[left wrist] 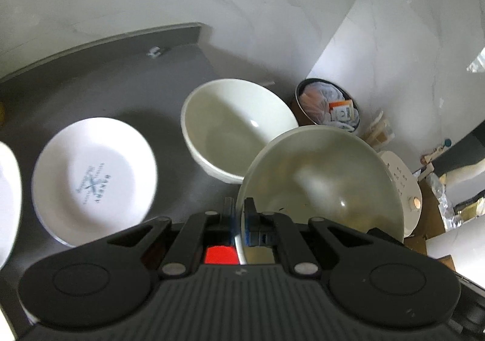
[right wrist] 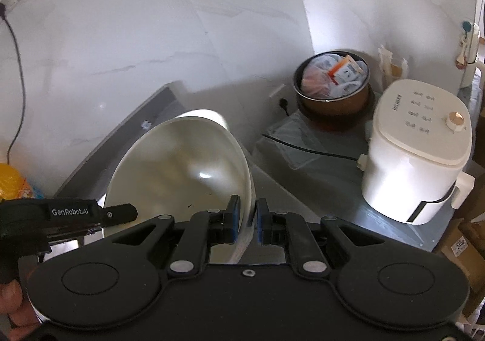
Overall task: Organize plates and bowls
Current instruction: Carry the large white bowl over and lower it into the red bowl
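The left gripper [left wrist: 239, 213] is clamped narrow on the near rim of a tilted bowl [left wrist: 321, 177], held above the grey counter [left wrist: 106, 77] and overlapping a second white bowl [left wrist: 233, 128] resting there; the right gripper [right wrist: 248, 213] is pinched on the opposite rim of the same bowl — jaws nearly closed, blue pads touching the wall. "GenRobot.AI" is read on the left tool in the right view, while faint blue print on the plate [left wrist: 94, 177] is blurred, and the labels on the white cooker [right wrist: 421, 159] are too small to read.
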`<action>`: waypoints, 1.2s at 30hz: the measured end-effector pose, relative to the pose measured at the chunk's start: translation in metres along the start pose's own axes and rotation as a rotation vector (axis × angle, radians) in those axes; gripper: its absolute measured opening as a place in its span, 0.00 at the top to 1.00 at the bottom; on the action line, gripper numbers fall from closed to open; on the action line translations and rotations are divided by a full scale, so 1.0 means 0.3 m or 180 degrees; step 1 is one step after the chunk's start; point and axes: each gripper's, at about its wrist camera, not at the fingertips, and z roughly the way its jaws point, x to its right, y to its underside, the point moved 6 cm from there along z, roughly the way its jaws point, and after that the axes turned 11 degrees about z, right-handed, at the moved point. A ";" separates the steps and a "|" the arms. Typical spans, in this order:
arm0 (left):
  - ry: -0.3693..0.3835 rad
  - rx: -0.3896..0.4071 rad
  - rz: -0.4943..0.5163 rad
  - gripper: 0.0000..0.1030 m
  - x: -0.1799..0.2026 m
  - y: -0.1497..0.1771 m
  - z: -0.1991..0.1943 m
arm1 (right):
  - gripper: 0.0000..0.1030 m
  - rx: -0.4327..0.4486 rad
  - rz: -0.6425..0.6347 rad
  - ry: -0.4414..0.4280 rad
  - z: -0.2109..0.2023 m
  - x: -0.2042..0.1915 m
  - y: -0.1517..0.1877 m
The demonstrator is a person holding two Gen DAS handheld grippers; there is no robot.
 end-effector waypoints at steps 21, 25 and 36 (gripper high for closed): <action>-0.0161 0.0091 -0.0112 0.96 -0.196 0.090 -0.208 | 0.89 0.0010 -0.0169 -0.0119 -0.086 -0.224 0.143; -0.0159 0.0076 -0.0183 0.96 -0.245 0.115 -0.230 | 0.89 -0.0022 -0.0246 -0.0143 -0.086 -0.260 0.165; -0.0183 -0.0014 -0.0338 0.96 -0.354 0.198 -0.272 | 0.89 -0.0215 -0.0377 -0.0156 -0.064 -0.313 0.260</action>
